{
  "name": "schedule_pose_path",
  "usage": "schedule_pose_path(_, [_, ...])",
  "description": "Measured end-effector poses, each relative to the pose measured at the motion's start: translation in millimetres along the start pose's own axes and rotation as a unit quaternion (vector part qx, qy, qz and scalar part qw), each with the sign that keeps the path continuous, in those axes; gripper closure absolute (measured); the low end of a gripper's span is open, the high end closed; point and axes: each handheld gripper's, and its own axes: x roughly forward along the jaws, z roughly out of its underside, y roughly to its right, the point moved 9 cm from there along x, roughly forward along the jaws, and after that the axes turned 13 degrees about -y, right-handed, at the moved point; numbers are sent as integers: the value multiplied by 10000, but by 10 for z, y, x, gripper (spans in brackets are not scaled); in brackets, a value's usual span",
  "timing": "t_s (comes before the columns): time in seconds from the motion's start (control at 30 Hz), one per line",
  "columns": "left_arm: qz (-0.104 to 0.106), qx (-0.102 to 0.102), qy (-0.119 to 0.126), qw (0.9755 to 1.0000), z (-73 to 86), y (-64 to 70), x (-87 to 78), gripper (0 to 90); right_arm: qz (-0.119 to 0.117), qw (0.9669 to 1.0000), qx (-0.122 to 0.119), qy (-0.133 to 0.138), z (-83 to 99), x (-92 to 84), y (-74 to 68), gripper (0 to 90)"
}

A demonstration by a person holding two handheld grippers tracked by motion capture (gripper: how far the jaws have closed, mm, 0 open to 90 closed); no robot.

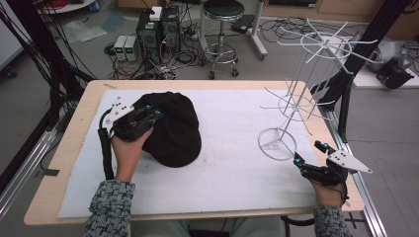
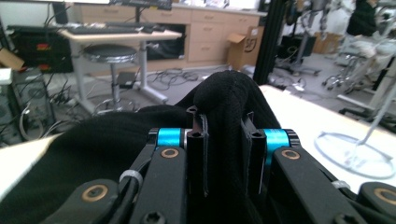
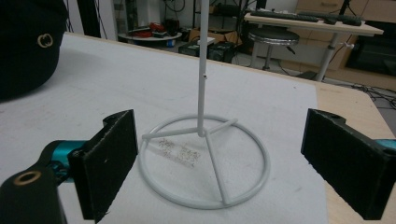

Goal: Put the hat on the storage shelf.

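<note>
The left gripper [image 2: 223, 140] had its jaws clamped on a raised fold of a black cap [image 2: 229, 93], the cloth bunched up between the two pads. The right gripper [image 3: 219, 163] stood with its jaws spread wide, gripping nothing, on either side of the ring base of a white wire rack [image 3: 205, 163] without touching it.

In the right gripper view the cap [image 3: 28, 46] bore a small round metal emblem of two linked shapes; no lettering could be read.

In the high view the cap [image 1: 175, 131] lay on the left part of a white mat [image 1: 232, 168] covering the wooden table [image 1: 74, 148], its long axis running from the far side towards the person, with the left gripper [image 1: 148, 114] at its left edge. The rack [image 1: 296, 98] stood upright at the right, well apart from the cap, and the right gripper [image 1: 311, 153] was just beside its base.
</note>
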Motion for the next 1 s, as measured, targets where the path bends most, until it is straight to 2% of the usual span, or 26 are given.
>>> schedule_pose_path(0.1, [59,49,60,10000,-67,23,-37,770,5,10000,0,1,2,-2,4,100])
schedule_pose_path(0.27, [355,74,255,9990,-277,88,-151,769,-1,10000,4,0,1,-3,4,100])
schedule_pose_path(0.33, [389,101,283,9988,-315,102,-167,769,2,10000,-1,3,1,-2,4,100])
schedule_pose_path(0.57, [613,333,382,9968,-591,204,-297,769,2,10000,2,3,-1,-1,1,100])
schedule_pose_path(0.6, [666,379,405,9962,-675,217,-334,769,-1,10000,-3,-5,-1,-3,0,100])
schedule_pose_path(0.63, [666,379,405,9962,-675,217,-334,769,-1,10000,-3,-5,-1,-3,0,100])
schedule_pose_path(0.7, [777,459,471,9948,-815,252,-397,769,-2,10000,4,-7,3,-4,4,100])
schedule_pose_path(0.77, [814,482,485,9943,-848,262,-410,769,-3,10000,6,-14,5,-4,5,100])
schedule_pose_path(1.0, [835,630,529,9931,-1136,306,-488,769,-20,10000,-20,1,-1,7,-12,100])
